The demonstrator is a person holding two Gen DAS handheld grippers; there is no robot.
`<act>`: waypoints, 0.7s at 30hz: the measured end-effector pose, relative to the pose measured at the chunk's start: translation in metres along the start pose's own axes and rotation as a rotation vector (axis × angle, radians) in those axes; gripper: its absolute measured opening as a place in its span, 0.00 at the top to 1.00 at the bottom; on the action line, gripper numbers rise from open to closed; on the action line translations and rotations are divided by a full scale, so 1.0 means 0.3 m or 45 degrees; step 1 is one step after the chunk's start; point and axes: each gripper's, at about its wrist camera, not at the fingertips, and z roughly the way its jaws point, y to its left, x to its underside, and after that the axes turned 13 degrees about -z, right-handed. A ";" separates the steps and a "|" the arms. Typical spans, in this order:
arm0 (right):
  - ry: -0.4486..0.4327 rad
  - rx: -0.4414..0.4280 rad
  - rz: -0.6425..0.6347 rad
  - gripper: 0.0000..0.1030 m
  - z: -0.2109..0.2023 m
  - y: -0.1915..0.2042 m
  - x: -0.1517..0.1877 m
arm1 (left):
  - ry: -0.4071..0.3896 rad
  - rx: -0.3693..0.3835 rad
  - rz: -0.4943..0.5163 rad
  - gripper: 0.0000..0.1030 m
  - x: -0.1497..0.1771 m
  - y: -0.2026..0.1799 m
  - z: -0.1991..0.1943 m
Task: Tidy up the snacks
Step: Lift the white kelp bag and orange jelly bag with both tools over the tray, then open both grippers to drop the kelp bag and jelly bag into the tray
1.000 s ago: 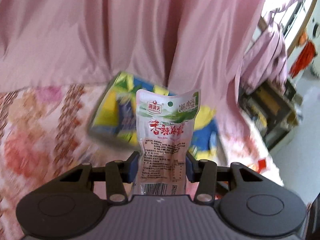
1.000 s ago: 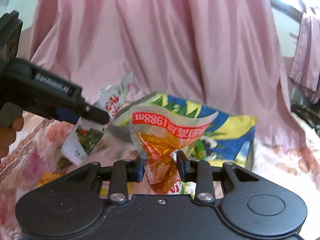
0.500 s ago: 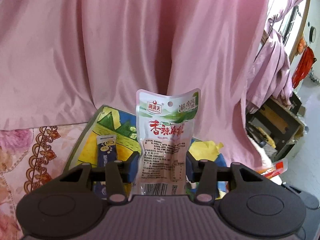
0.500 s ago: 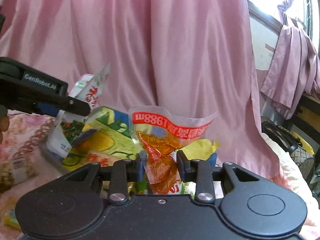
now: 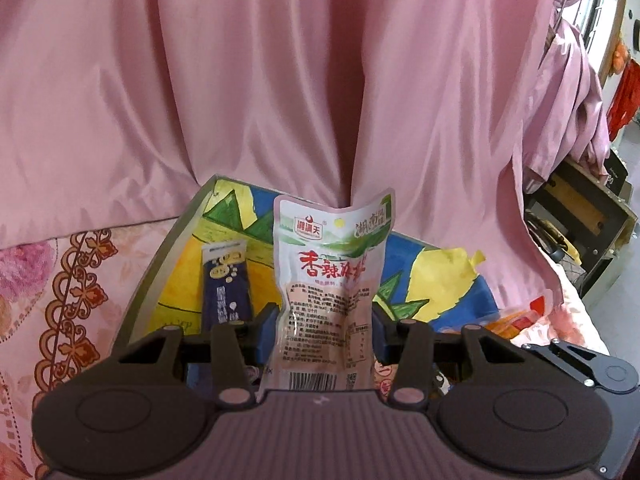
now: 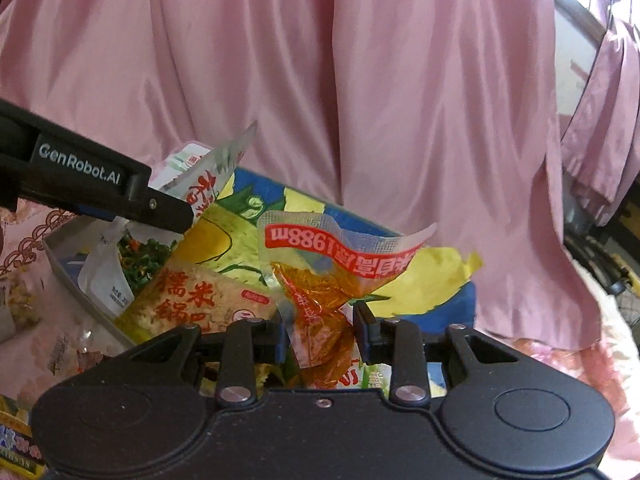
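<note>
**Both grippers held snack packets over the box**

Left gripper (image 5: pixel 325 330) clamped a white packet (image 5: pixel 332 280) upright; right gripper (image 6: pixel 320 332) clamped an orange packet (image 6: pixel 320 320). The colourful box (image 5: pixel 440 276) lay beyond, a blue sachet (image 5: pixel 226 284) inside at 9 o'clock

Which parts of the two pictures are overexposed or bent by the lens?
Left wrist view: the pink curtain bows outward and the corners go black. Right wrist view: the window at top right is blown out white, while the held orange packet stays sharp.
</note>
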 end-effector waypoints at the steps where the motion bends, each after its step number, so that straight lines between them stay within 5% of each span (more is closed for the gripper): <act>1: 0.011 -0.013 0.004 0.67 0.004 0.006 -0.001 | -0.001 -0.005 -0.006 0.51 -0.001 0.000 0.001; 13: 0.047 -0.114 0.167 0.64 0.066 -0.049 -0.009 | 0.000 -0.016 -0.017 0.45 0.003 0.002 0.016; 21: 0.032 -0.130 0.236 0.37 0.065 -0.078 -0.011 | 0.015 -0.024 -0.030 0.32 -0.005 -0.010 -0.002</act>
